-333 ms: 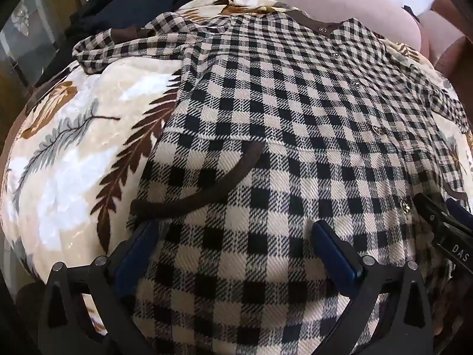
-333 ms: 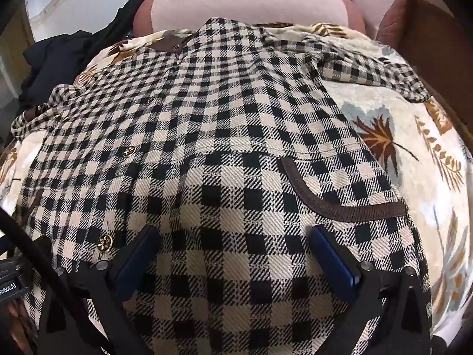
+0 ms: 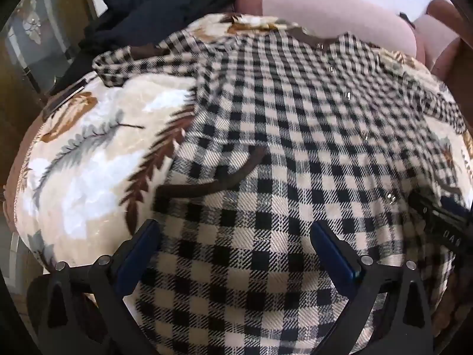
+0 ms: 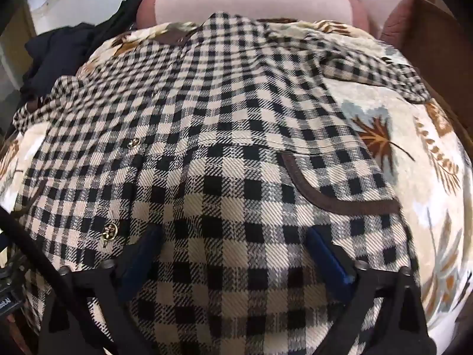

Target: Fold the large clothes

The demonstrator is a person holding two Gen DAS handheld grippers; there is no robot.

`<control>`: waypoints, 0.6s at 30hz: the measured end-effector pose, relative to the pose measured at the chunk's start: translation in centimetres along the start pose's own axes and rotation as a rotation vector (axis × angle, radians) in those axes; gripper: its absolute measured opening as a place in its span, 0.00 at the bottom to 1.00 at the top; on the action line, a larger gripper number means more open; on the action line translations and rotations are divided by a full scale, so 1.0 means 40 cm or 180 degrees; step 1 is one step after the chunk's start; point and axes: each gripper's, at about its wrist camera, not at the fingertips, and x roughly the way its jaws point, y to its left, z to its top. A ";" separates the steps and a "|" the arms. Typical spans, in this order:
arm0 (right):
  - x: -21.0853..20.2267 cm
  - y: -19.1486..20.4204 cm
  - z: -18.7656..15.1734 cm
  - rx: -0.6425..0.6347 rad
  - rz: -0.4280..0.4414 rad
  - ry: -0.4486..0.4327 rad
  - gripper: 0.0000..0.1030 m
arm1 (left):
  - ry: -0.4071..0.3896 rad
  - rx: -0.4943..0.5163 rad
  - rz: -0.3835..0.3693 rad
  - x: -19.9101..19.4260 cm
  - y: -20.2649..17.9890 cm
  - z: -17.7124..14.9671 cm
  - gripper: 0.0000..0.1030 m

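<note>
**Checked shirt spread flat, both grippers over its hem**

One leaf-print blanket (image 3: 88, 177) covers the seat, with pink cushions (image 4: 251, 3) behind it and a heap of dark clothes (image 3: 153, 9) at the back left. On the blanket lies one black-and-cream checked shirt (image 3: 280, 124), front up, collar away from the grippers, one sleeve out to each side. It has two pockets edged in brown, one pocket (image 4: 334, 189) just ahead of each gripper, and a row of gold buttons (image 4: 109, 232) down the middle.

The left gripper (image 3: 233, 242) sits over the hem at the shirt's left side, jaws wide apart, fabric between the fingers but not pinched. The right gripper (image 4: 230, 245) sits likewise near the button row, also spread wide and gripping nothing.

Compared with a moment ago, the cloth looks blurred in the left view, and the shirt appears a little farther from both cameras; the jaws are as wide as before.
</note>
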 end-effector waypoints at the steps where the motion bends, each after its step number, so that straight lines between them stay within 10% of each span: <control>1: -0.015 -0.002 -0.009 0.0029 0.0005 -0.0060 0.87 | -0.0027 -0.0020 0.0010 -0.009 0.002 0.005 0.99; 18: -0.158 -0.014 -0.038 0.0213 0.0010 -0.0518 0.84 | -0.0313 -0.0037 -0.0003 -0.088 0.001 0.014 0.99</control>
